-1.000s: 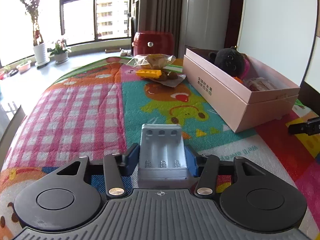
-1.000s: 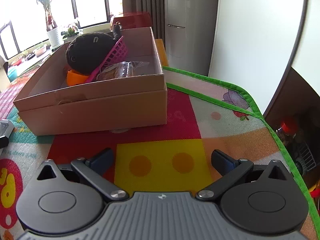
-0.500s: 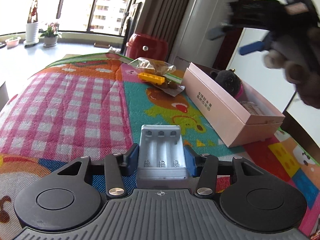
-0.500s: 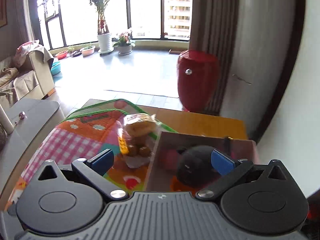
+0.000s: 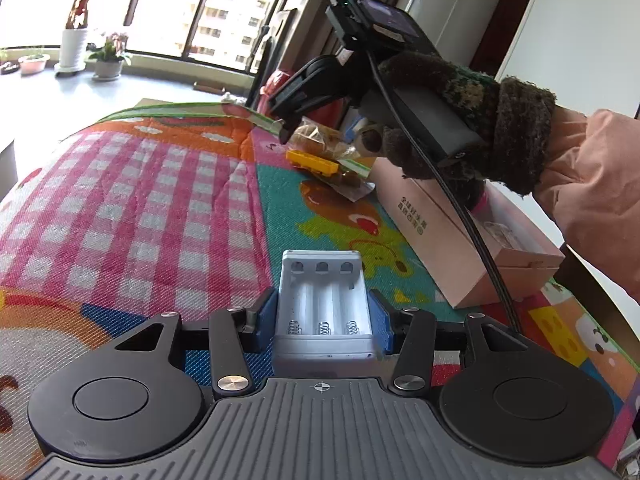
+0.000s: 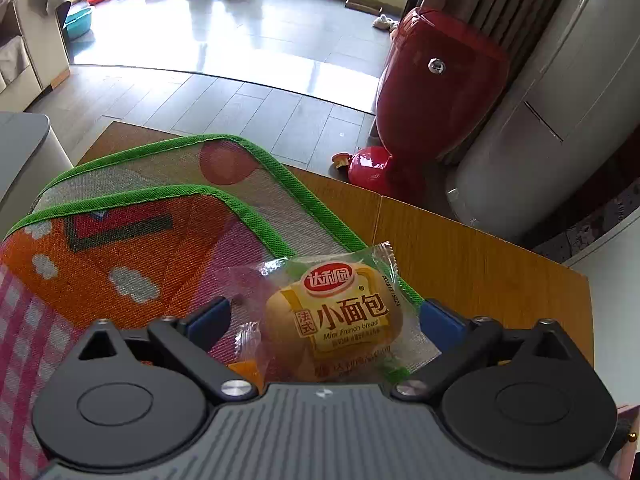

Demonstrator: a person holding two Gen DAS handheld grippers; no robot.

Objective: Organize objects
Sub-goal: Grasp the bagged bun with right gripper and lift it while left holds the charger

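- Presently, left gripper [image 5: 323, 314] pinches a white battery holder [image 5: 324, 304] between its blue pads, above the play mat [image 5: 140, 208].
- Right gripper [image 6: 326, 316]: jaws closing, bread packet [image 6: 334, 316] between them, pads not touching.
- Packet lies on the mat's far corner; pink box [image 5: 472, 240] stands right of the mat's middle.

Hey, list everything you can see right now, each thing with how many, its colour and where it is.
battery holder: one, white-grey, empty, gripped by left tool
bread packet: one, yellow bun in clear wrap, on mat edge, between right tool's pads
yellow block: one, on mat beside the bread
cardboard box: one, pink, right side of mat
play mat: one, multicoloured, green-edged, on wooden table
left tool: shut on holder
right tool: jaws closing, not yet pressing bread
gloved hand: one, dark, holding right tool
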